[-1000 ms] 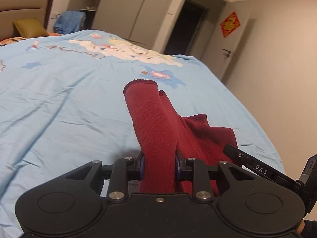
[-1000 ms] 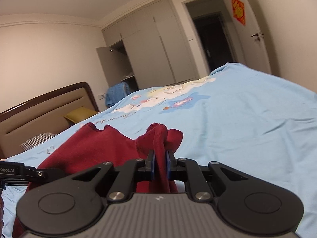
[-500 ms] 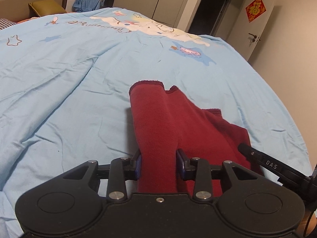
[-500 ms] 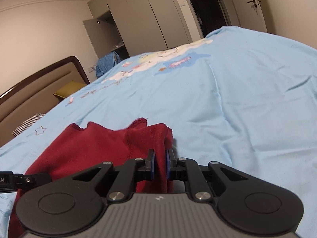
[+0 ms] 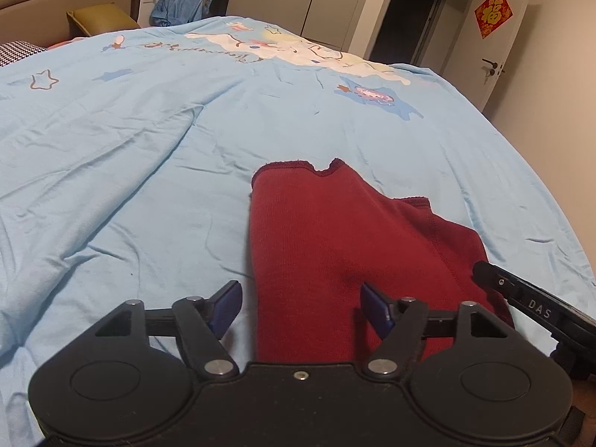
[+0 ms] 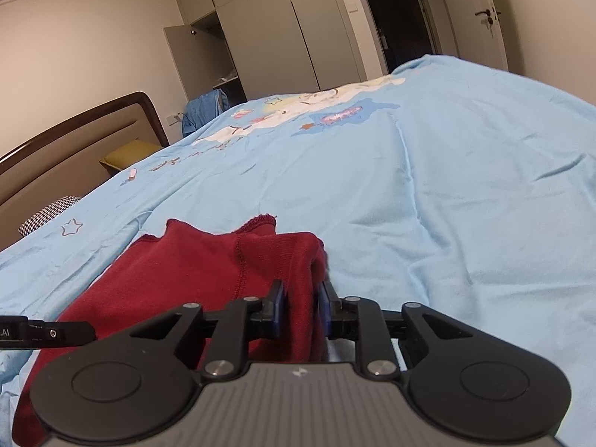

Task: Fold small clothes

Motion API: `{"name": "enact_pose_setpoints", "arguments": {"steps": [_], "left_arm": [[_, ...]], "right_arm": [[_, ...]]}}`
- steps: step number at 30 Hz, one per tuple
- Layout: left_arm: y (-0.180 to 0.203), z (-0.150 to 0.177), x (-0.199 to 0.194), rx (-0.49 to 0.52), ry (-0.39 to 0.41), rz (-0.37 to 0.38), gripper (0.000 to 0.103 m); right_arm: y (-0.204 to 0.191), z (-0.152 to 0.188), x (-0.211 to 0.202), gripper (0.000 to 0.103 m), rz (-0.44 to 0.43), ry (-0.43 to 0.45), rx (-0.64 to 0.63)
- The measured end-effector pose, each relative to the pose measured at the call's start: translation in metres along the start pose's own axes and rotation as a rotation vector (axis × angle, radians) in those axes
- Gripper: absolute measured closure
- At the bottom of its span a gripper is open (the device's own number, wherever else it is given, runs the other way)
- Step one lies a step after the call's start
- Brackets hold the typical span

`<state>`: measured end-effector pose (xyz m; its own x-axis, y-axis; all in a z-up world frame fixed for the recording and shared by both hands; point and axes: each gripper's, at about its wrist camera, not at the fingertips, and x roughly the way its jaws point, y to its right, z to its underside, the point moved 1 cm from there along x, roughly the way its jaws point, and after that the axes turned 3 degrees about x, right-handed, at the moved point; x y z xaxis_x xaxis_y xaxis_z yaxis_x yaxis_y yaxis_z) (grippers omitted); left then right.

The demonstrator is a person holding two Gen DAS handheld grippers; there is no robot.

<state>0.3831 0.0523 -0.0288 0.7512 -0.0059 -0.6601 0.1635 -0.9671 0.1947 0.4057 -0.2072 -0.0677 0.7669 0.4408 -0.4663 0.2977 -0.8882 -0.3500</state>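
A small dark red knitted garment (image 5: 335,246) lies folded on the light blue bedspread (image 5: 130,149). My left gripper (image 5: 301,307) is open, its blue pads on either side of the garment's near edge, not gripping it. In the right wrist view the same garment (image 6: 208,260) lies flat to the left, and my right gripper (image 6: 301,311) is shut on a raised fold of its right edge. The right gripper's body shows at the right of the left wrist view (image 5: 536,309).
The bedspread (image 6: 447,186) has a cartoon print at the far end. A headboard (image 6: 74,141), a yellow pillow (image 5: 100,18) and a checked pillow (image 6: 48,216) lie far left. Wardrobes (image 6: 260,37), a blue cloth heap (image 5: 182,3) and a door (image 5: 495,48) stand beyond the bed.
Both grippers lowered the garment onto the bed. My left gripper has opened and let go of the fabric. My right gripper still holds its fold.
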Motion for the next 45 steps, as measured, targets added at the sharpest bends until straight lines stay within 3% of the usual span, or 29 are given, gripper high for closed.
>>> {"name": "enact_pose_setpoints", "arguments": {"steps": [9,13,18,24,41,45], "left_arm": [[0.01,0.009,-0.051,0.029,0.091,0.004,0.007],[0.015,0.016,-0.081,0.057,0.15,0.003,0.002],[0.02,0.027,-0.115,0.084,0.212,0.008,0.001],[0.024,0.046,-0.15,0.114,0.267,0.006,0.001],[0.022,0.119,-0.203,0.196,0.37,0.01,0.001],[0.022,0.136,-0.203,0.222,0.358,-0.012,0.001]], "right_arm": [[-0.02,-0.003,-0.054,0.043,0.007,0.082,-0.097],[-0.028,-0.002,-0.083,0.032,0.004,0.124,-0.118],[-0.038,0.001,-0.122,0.015,-0.006,0.178,-0.134],[-0.052,0.01,-0.167,0.002,-0.01,0.242,-0.155],[-0.063,0.072,-0.251,0.0,0.05,0.303,-0.177],[-0.064,0.088,-0.259,0.0,0.075,0.298,-0.188]]}}
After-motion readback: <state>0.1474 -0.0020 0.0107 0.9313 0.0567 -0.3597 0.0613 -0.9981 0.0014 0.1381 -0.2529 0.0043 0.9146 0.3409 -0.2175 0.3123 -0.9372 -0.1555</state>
